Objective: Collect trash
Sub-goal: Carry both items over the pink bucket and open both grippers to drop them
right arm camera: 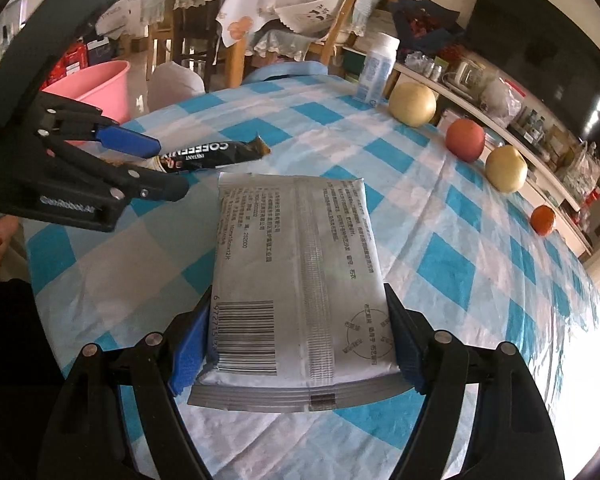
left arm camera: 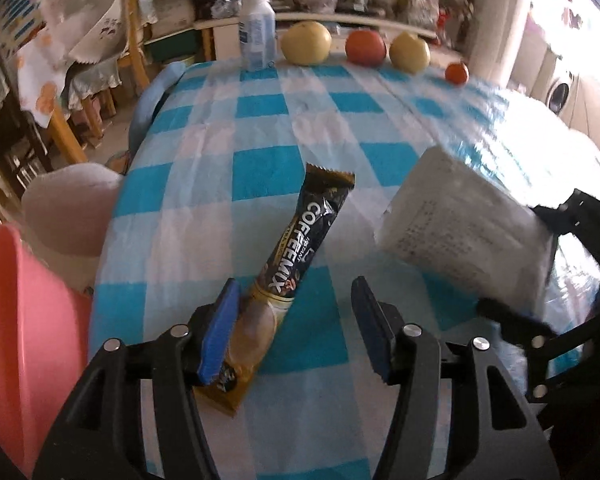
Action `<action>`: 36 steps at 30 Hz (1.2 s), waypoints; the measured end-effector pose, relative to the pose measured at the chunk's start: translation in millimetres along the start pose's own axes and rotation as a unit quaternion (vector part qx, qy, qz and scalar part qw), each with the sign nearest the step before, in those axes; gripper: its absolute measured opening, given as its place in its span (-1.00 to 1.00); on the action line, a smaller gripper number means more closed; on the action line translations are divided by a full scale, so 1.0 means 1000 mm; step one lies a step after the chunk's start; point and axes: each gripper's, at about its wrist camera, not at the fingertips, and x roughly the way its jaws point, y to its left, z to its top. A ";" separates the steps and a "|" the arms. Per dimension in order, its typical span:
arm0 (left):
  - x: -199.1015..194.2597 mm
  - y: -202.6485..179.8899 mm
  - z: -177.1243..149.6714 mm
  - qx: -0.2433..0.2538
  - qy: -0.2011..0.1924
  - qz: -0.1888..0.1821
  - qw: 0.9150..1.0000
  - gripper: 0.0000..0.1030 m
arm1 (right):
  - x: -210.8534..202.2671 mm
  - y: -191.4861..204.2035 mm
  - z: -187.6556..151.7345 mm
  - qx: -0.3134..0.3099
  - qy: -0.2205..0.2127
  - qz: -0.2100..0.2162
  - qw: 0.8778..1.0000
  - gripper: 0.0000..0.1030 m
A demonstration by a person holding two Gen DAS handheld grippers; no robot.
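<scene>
A black and gold coffee mix sachet [left arm camera: 296, 252] lies on the blue checked tablecloth [left arm camera: 260, 128]. My left gripper [left arm camera: 294, 304] is open around its near end, the left pad touching it. It also shows in the right wrist view [right arm camera: 208, 154], with the left gripper [right arm camera: 164, 168] beside it. My right gripper [right arm camera: 296, 344] is shut on a white wet-wipe packet [right arm camera: 296, 264], held above the table. That packet [left arm camera: 460, 220] and the right gripper [left arm camera: 512, 280] show at the right of the left wrist view.
A pink bin [left arm camera: 24, 320] stands off the table's left edge, also in the right wrist view [right arm camera: 96, 88]. A white bottle [left arm camera: 257, 32], two yellow fruits [left arm camera: 306, 43], a red one [left arm camera: 365, 48] and a small orange [left arm camera: 457, 73] line the far edge. Chairs stand beyond.
</scene>
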 end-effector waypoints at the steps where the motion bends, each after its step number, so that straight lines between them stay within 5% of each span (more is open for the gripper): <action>1: 0.002 -0.001 0.000 0.007 -0.004 0.002 1.000 0.04 | 0.000 0.000 0.000 -0.001 0.000 0.001 1.000 0.50; 5: 0.000 -0.002 0.003 0.002 -0.007 -0.002 1.000 -0.42 | 0.001 0.001 0.001 -0.005 -0.003 0.002 1.000 0.50; 9: -0.001 0.002 0.001 -0.014 -0.012 -0.002 1.000 -0.59 | 0.001 0.001 0.004 -0.001 -0.007 0.002 1.000 0.50; 24: -0.041 0.040 -0.016 -0.080 -0.065 -0.007 0.995 -0.68 | -0.005 0.009 0.019 0.036 -0.011 0.040 0.998 0.50; 36: -0.107 0.098 -0.035 -0.110 -0.120 0.064 0.985 -0.67 | -0.021 0.056 0.064 0.013 -0.037 0.087 0.995 0.50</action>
